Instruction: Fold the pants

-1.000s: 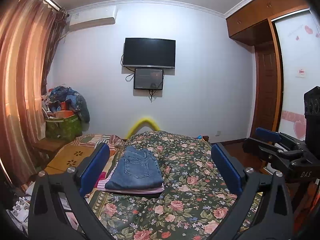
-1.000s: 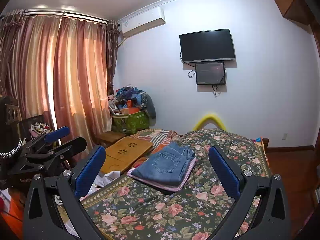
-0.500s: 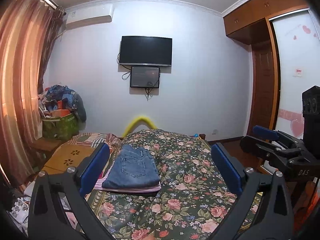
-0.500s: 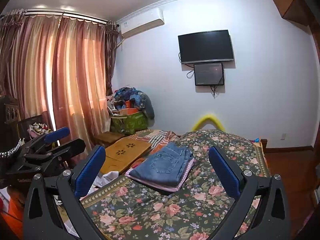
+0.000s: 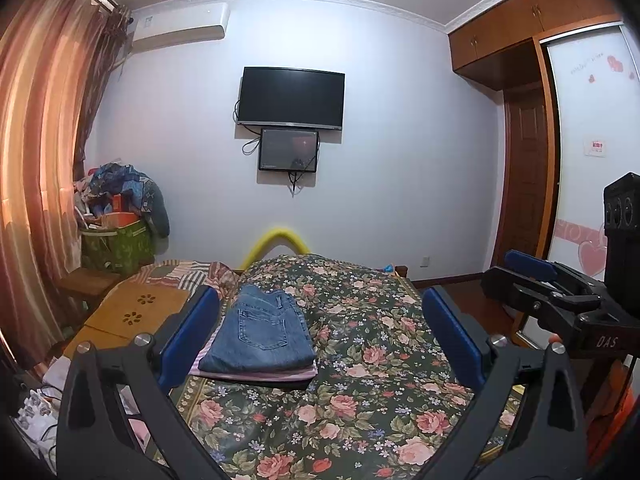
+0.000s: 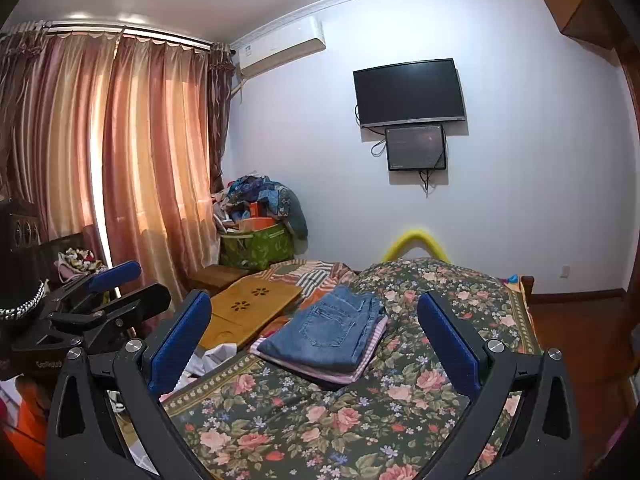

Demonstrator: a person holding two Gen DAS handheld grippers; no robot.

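Observation:
A pair of blue jeans [image 5: 260, 336] [image 6: 332, 332] lies folded into a compact rectangle, back pocket up, on a folded pink striped garment [image 5: 256, 376] [image 6: 360, 368]. The stack rests on the left side of the floral bedspread [image 5: 380, 380] [image 6: 400, 408]. My left gripper [image 5: 320, 304] hovers above the near end of the bed, open and holding nothing, with the stack just inside its left finger. My right gripper [image 6: 314, 308] is likewise open and empty, held back from the stack. Each gripper shows at the edge of the other's view: the right gripper [image 5: 520, 272] and the left gripper [image 6: 120, 284].
A wooden lap board [image 5: 132, 312] [image 6: 248, 308] lies left of the stack at the bed's edge. A green bag heaped with clothes [image 5: 116, 244] [image 6: 256, 244] stands by the curtain. Loose white cloth [image 6: 212, 356] lies beside the bed. A wardrobe [image 5: 524, 168] stands at the right.
The left wrist view has drifted slightly, so the jeans sit a little further left in it. The right view is almost unchanged. Both grippers stay open and empty.

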